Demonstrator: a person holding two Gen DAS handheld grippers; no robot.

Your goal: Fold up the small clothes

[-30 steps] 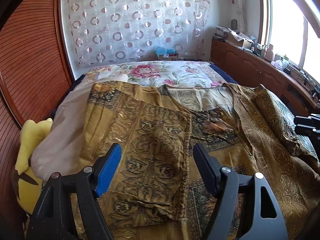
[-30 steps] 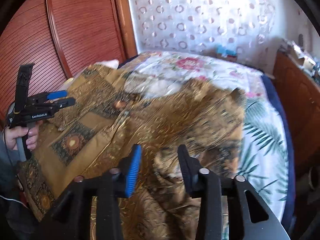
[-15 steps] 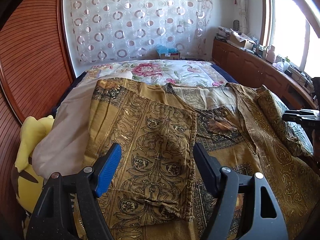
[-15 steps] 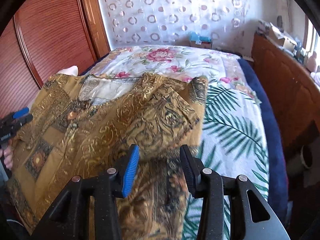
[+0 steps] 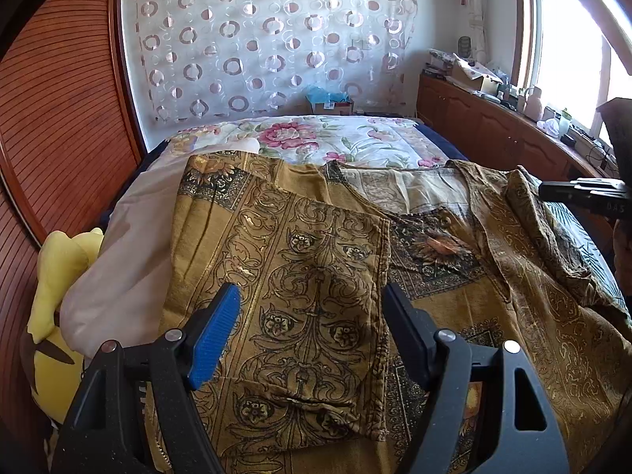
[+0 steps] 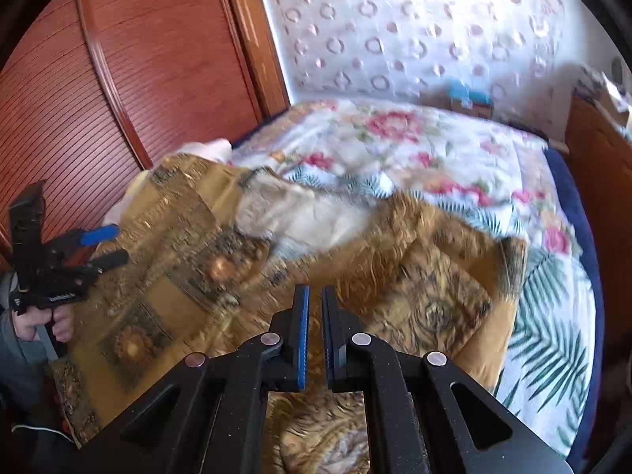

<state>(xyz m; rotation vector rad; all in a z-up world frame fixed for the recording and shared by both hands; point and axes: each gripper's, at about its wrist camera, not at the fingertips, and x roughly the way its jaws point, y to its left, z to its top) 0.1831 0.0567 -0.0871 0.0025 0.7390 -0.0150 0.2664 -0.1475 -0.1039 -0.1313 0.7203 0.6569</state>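
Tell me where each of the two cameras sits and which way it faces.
Left wrist: on the left gripper, looking down the bed over the gold patterned garment toward the circle-print curtain; its own jaws stand open, with the right gripper at the picture's right edge.
Right wrist: on the right gripper, facing the same garment and the wooden wardrobe; its jaws are nearly together, nothing visibly clamped, and the left gripper and hand show.
Shared: garment, bed, curtain.

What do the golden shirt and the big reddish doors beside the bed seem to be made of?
The shirt: probably a thin woven cloth, cotton or a blend, matte with faintly shiny gold print; it creases and drapes softly. The doors: apparently wood or wood veneer, reddish-brown and semi-glossy, with fine horizontal ribs; the exact material is unclear.
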